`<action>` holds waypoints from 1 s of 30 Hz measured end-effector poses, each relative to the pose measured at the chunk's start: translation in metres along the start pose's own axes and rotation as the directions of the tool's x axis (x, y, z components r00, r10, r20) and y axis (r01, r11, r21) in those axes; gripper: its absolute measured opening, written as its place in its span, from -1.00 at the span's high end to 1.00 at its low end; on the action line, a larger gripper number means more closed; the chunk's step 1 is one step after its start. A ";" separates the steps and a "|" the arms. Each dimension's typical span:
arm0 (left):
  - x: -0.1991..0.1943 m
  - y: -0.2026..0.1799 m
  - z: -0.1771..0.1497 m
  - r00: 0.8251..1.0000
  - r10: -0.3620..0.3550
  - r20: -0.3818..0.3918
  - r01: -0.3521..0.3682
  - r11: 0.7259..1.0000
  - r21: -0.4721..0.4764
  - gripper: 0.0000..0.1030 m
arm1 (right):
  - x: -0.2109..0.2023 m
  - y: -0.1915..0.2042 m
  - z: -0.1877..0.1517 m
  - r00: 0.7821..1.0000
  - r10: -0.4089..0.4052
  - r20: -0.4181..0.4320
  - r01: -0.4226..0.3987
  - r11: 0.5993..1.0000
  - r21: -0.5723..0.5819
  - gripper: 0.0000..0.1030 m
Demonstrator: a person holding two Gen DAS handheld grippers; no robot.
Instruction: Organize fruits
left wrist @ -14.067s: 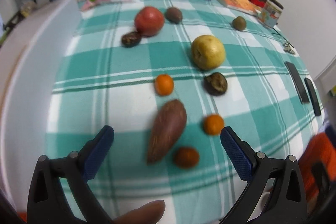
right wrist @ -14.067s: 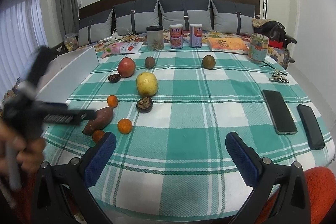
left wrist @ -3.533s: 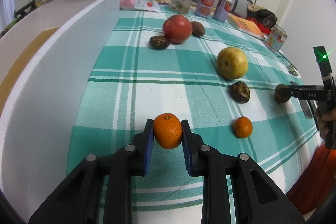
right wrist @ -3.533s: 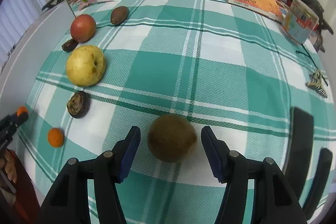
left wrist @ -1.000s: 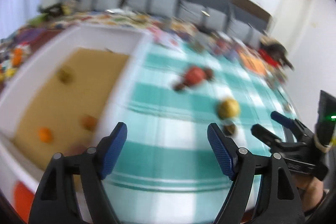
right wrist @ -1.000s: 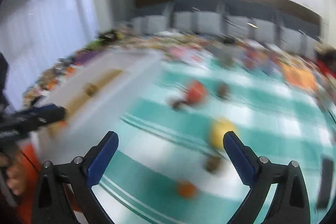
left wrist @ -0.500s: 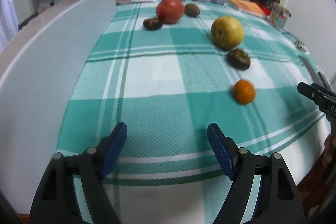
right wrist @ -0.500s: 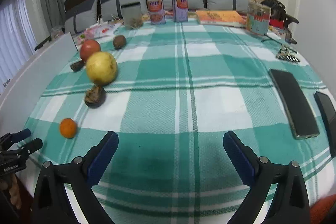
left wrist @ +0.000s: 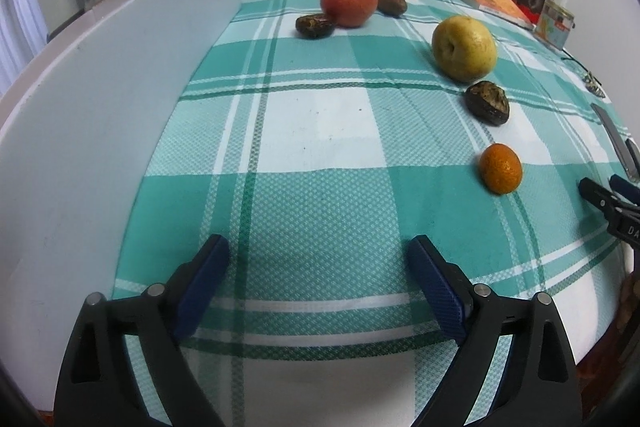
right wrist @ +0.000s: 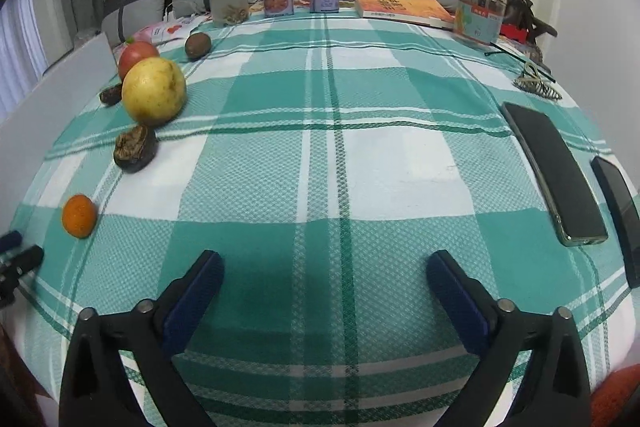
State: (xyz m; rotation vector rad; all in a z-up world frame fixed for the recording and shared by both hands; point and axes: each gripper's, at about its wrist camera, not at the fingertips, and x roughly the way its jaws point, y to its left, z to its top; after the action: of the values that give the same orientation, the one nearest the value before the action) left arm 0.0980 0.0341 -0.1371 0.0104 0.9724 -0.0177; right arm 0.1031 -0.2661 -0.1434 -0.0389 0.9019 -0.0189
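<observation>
Both grippers are empty right now, hovering low over the green-and-white checked cloth [right wrist: 320, 147] at the near edge of the bed. The left gripper [left wrist: 318, 279] has its jaws spread wide, and they've just been opening further with nothing between them. The right gripper [right wrist: 324, 291] is also wide apart, only bare cloth in the gap.

The thing that matters for the next grab: the small orange tangerine [left wrist: 501, 169] is the closest fruit. From the left jaws it sits ahead and off to the right; from the right jaws it's ahead and off to the left [right wrist: 79, 215], down near the cloth's edge. It lies between the two hands, and I'd guess the left is a bit nearer, but it's close. It's round, so there's no long axis to line up with.

Further back along the same line: a dark wrinkled passion fruit [left wrist: 487, 103], then the big yellow pear [left wrist: 464, 47], then the red apple [left wrist: 349, 5] with another dark wrinkled fruit [left wrist: 314, 26] touching its front and a brown kiwi [left wrist: 392, 2] just beside it.

The white box [left wrist: 120, 107] runs along the left side of the cloth. Only its outer wall shows, so I can't tell what's inside.
</observation>
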 end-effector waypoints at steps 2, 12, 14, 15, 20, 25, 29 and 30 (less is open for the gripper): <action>0.000 0.000 0.001 1.000 -0.001 -0.008 0.001 1.000 0.002 -0.81 | 0.000 -0.001 0.000 1.000 0.004 -0.001 -0.004 1.000 0.004 -1.00; 0.002 0.001 0.002 1.000 0.004 -0.023 -0.004 1.000 0.004 -0.90 | -0.001 -0.001 0.000 1.000 0.003 0.004 -0.003 1.000 0.000 -1.00; 0.002 0.001 0.002 1.000 0.004 -0.023 -0.004 1.000 0.004 -0.90 | -0.001 -0.001 0.000 1.000 0.003 0.004 -0.003 1.000 0.000 -1.00; 0.002 0.001 0.002 1.000 0.004 -0.023 -0.004 1.000 0.004 -0.90 | -0.001 -0.001 0.000 1.000 0.003 0.004 -0.003 1.000 0.000 -1.00; 0.002 0.001 0.002 1.000 0.002 -0.022 -0.002 1.000 0.008 -0.90 | -0.001 -0.001 0.000 1.000 0.003 0.004 -0.003 1.000 0.000 -1.00; 0.002 0.002 0.002 1.000 0.001 -0.017 -0.001 1.000 0.013 -0.90 | 0.000 -0.001 0.000 1.000 0.004 0.004 -0.004 1.000 0.000 -1.00; 0.001 0.001 0.001 1.000 0.005 -0.013 -0.004 1.000 0.014 -0.92 | 0.000 -0.001 0.000 1.000 0.004 0.004 -0.004 1.000 0.000 -1.00; 0.001 0.001 0.001 1.000 0.005 -0.014 -0.005 1.000 0.013 -0.92 | 0.000 -0.001 0.000 1.000 0.004 0.004 -0.004 1.000 0.000 -1.00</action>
State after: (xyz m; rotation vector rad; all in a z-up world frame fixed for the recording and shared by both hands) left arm 0.0993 0.0355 -0.1378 0.0252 0.9860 -0.0197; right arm 0.1029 -0.2671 -0.1430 -0.0373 0.8976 -0.0151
